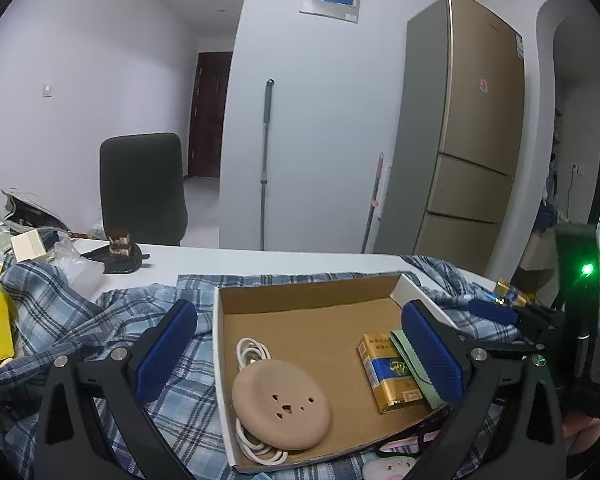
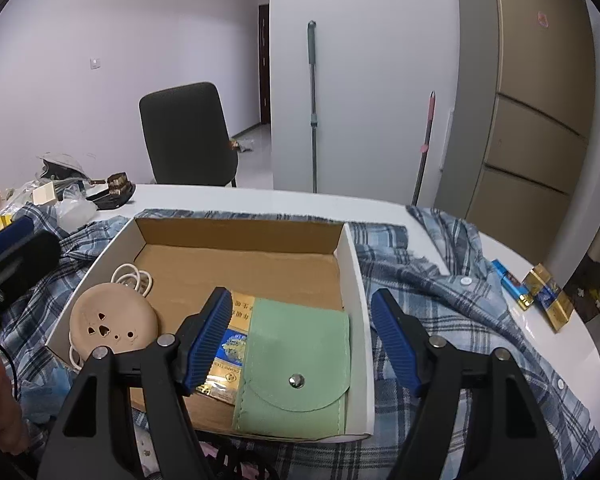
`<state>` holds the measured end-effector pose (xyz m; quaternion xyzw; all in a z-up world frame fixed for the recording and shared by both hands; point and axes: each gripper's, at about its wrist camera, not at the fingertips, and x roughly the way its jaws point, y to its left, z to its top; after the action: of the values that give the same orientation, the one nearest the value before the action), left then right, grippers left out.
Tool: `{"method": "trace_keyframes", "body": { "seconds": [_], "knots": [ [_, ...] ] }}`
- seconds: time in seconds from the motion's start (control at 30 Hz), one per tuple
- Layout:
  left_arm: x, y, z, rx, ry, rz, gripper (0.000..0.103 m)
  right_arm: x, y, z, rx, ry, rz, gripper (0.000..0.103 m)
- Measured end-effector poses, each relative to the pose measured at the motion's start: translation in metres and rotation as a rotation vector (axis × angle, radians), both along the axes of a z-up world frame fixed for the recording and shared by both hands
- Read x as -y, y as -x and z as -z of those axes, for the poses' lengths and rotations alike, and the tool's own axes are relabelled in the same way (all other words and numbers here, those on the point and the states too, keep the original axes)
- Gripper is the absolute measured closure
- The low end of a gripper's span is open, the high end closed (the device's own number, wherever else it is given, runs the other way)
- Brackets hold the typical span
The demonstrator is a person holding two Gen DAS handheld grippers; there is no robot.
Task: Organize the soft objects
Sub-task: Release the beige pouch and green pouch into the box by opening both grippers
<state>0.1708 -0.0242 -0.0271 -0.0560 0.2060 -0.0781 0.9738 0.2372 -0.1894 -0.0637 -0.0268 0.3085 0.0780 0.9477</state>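
Now both grippers, left (image 1: pixel 300 354) and right (image 2: pixel 300 336), hang wide open, holding nothing. Green pouch (image 2: pixel 296 368) lies inside cardboard box (image 2: pixel 352 280). Next likely: gather plaid shirt (image 2: pixel 440 292).

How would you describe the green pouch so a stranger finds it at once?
Look in the open cardboard box on the plaid shirt. The green pouch lies at its right wall, beside a gold pack. Only it is soft felt with a metal snap.
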Motion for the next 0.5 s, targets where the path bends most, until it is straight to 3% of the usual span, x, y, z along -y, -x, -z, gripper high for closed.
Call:
{"method": "trace_keyframes", "body": {
  "seconds": [0.1,0.2,0.37,0.5],
  "knots": [
    [-0.006,0.002,-0.013,-0.032,0.034,-0.033,0.000,0.002,-0.008,-0.002,-0.063,0.018,0.044,0.032],
    [-0.012,0.015,-0.042,-0.013,0.094,-0.054,0.000,0.006,-0.008,-0.005,-0.134,-0.016,0.050,0.032],
    [-0.004,0.049,-0.084,0.041,0.009,-0.062,0.000,0.004,0.007,0.008,-0.279,-0.033,0.004,0.037],
    [-0.008,0.076,-0.094,0.066,0.042,-0.037,0.000,0.002,0.020,0.015,-0.308,-0.006,-0.013,0.041]
  ]
}}
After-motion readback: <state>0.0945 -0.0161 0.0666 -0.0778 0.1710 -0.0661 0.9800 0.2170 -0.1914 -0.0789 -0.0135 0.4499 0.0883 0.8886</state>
